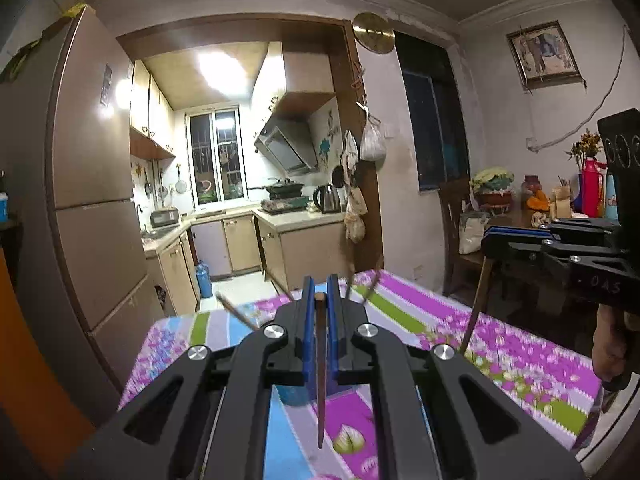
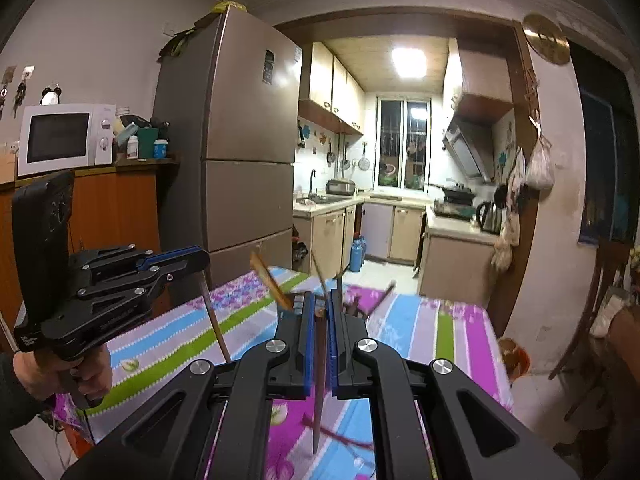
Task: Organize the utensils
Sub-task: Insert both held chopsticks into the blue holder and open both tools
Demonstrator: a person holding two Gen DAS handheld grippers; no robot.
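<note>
Each gripper, left gripper (image 1: 319,294) and right gripper (image 2: 320,308), clamps one thin, stiff brown wooden chopstick (image 1: 321,376) near its top; probably light and prone to pivoting.

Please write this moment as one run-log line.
left tongs: shut on chopstick | right tongs: shut on chopstick | both above table

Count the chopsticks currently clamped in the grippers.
2. One chopstick hangs point-down in the shut left gripper; one chopstick hangs the same way in the shut right gripper. More utensils stand blurred behind the grippers, uncounted.
</note>
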